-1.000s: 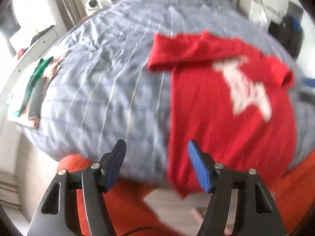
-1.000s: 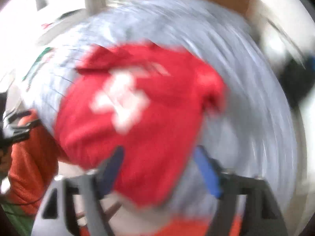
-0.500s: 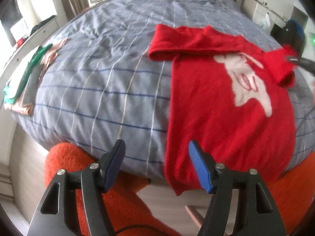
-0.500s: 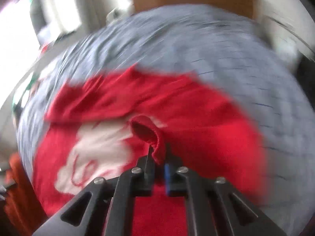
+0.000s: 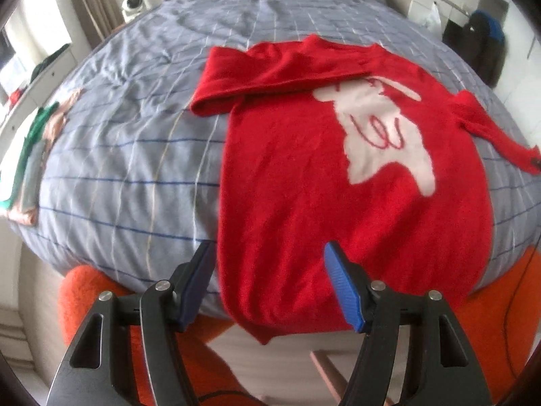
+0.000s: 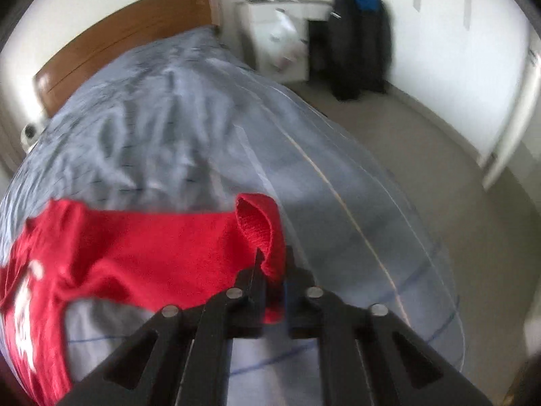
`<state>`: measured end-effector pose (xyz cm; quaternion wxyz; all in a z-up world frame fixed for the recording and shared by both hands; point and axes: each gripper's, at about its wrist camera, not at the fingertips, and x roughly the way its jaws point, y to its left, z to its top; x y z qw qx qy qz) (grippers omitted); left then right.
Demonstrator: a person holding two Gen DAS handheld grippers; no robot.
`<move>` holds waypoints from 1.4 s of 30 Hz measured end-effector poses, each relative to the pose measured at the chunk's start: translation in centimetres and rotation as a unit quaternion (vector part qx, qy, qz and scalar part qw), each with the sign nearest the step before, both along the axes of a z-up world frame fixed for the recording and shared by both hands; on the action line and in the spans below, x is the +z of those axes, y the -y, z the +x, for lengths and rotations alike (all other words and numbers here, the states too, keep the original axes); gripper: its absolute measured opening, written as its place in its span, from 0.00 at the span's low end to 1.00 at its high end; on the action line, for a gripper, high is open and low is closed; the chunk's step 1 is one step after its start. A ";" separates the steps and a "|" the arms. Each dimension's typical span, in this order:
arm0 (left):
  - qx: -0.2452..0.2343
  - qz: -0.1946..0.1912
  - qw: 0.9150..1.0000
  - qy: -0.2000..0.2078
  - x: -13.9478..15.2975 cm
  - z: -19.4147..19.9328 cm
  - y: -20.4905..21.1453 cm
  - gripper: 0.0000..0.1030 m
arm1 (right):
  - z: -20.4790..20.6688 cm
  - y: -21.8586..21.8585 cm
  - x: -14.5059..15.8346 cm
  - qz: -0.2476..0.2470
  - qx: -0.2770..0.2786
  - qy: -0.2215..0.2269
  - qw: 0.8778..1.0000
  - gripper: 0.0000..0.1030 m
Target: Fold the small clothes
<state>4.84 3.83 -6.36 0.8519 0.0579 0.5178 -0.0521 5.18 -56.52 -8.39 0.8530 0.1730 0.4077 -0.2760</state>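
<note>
Clamping onto the cuff of the right sleeve (image 6: pixel 260 233), the right gripper (image 6: pixel 272 280) now has its jaws clenched on red knit, where a second ago they stood wide apart over the sweater's body; the cuff curls up just beyond the jaw tips, and the sleeve trails away to their left, drawn out clear of the body onto the striped bed cover (image 6: pixel 189 128). From the left wrist view the same sleeve has gone from bunched at the shoulder to stretched straight outward. The left gripper (image 5: pixel 268 280) is released, holding nothing, and has drifted so that the hem of the red sweater (image 5: pixel 338 203) lies between and just beyond its jaws. With the sleeve in hand, folding it across the chest looks the likely next step.
</note>
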 end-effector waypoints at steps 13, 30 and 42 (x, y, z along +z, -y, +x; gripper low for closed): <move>0.015 0.024 1.000 -0.012 -1.0 0.6 -0.8 0.67 | -3.1 5.3 -3.1 0.036 -0.001 -0.024 0.999 0.07; -0.056 0.034 0.998 0.017 2.3 4.8 0.2 0.70 | -4.8 2.7 -2.4 0.112 0.035 0.001 0.993 0.40; -0.326 0.109 0.937 0.063 0.6 16.4 12.2 0.86 | -7.3 -8.5 1.9 0.053 0.089 0.071 0.992 0.55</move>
